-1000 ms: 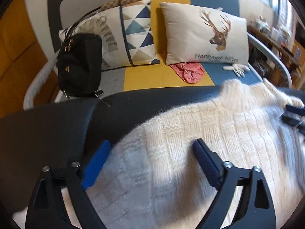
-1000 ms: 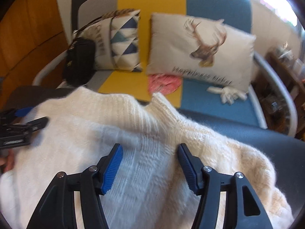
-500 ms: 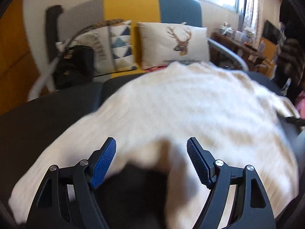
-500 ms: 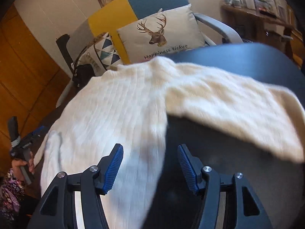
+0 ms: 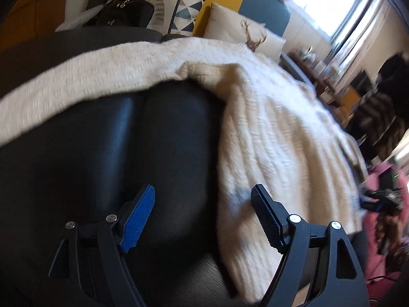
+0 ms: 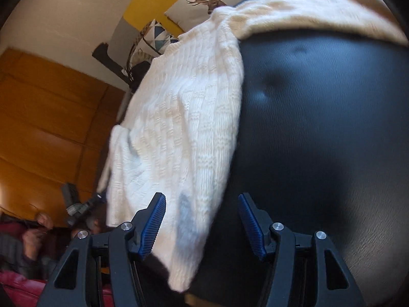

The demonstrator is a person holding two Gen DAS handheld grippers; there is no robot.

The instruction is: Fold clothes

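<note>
Black padded counter [image 5: 166,138] is covered by one cream knit sweater [image 5: 276,133], spread flat with sleeves out. Both tools, left tool [image 5: 203,216] and right tool [image 6: 202,218], are held open, empty. Two cushions [image 5: 179,7] are seen beyond.

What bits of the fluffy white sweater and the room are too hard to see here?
- Sweater hem, left wrist view: cut off behind the left gripper.
- Deer pillow, left wrist view: sweater hides its lower part.
- Shelf items, left wrist view: blurred, tiny.
- Handbag, right wrist view: mostly behind sweater.
</note>
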